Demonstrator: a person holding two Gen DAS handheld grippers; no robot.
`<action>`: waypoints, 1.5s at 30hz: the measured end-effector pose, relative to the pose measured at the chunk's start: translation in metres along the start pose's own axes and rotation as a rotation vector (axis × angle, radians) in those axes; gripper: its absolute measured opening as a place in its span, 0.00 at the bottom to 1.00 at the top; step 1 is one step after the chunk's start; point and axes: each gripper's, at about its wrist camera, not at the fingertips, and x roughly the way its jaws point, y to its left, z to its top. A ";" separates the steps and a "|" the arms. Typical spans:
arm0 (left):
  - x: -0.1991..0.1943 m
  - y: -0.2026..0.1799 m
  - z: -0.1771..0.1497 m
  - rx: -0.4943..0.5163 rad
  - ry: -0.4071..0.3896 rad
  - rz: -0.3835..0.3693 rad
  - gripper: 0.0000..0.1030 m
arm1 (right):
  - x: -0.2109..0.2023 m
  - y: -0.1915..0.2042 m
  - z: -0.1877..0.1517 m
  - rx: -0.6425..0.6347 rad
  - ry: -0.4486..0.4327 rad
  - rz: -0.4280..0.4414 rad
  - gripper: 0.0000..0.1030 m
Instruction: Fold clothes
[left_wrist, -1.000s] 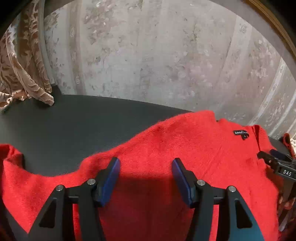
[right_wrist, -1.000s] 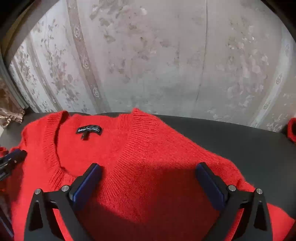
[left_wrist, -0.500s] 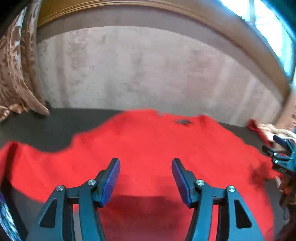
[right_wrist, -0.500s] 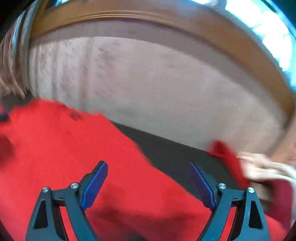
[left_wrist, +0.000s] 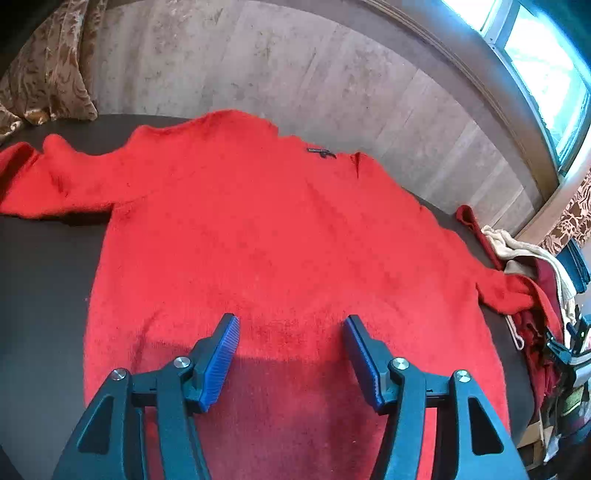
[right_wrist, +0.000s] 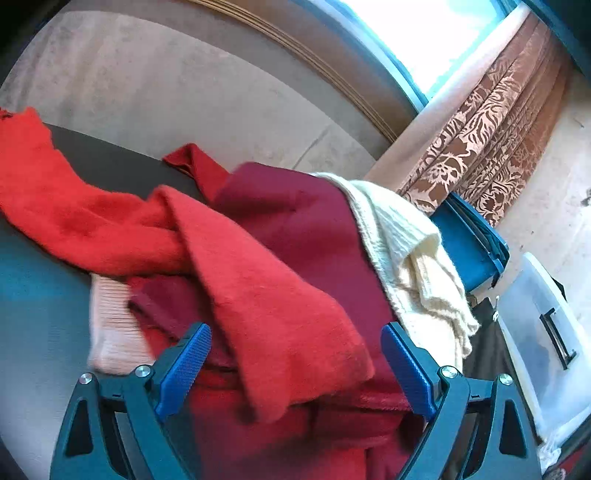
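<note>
A bright red fuzzy sweater (left_wrist: 266, 229) lies spread flat on the dark table (left_wrist: 40, 266), collar and black label (left_wrist: 320, 152) toward the wall. My left gripper (left_wrist: 291, 332) hovers open over its lower body, holding nothing. One sleeve stretches left; the other sleeve (right_wrist: 258, 280) drapes to the right over a pile of clothes. In the right wrist view my right gripper (right_wrist: 295, 350) stands open just above that sleeve's end, jaws wide on either side, gripping nothing.
The pile at the table's right end holds a dark red garment (right_wrist: 295, 214), a cream knit (right_wrist: 413, 251) and a pink ribbed piece (right_wrist: 110, 325). Beyond it stand a blue bin (right_wrist: 469, 243) and a clear plastic box (right_wrist: 546, 332). Patterned curtains (left_wrist: 44, 74) hang by the wall.
Both grippers have pulled back from the collar end. The left now looks over the whole spread sweater; the right has swung right to the sleeve on the clothes pile.
</note>
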 end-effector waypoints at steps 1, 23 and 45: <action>0.001 0.000 -0.002 -0.002 0.006 0.005 0.60 | 0.005 -0.002 0.003 0.006 0.009 0.011 0.89; 0.001 0.022 -0.008 -0.102 -0.024 -0.140 0.64 | 0.033 -0.036 0.022 0.865 0.311 1.143 0.14; 0.000 0.036 -0.010 -0.175 -0.032 -0.224 0.64 | -0.040 0.269 0.160 0.885 0.416 1.821 0.40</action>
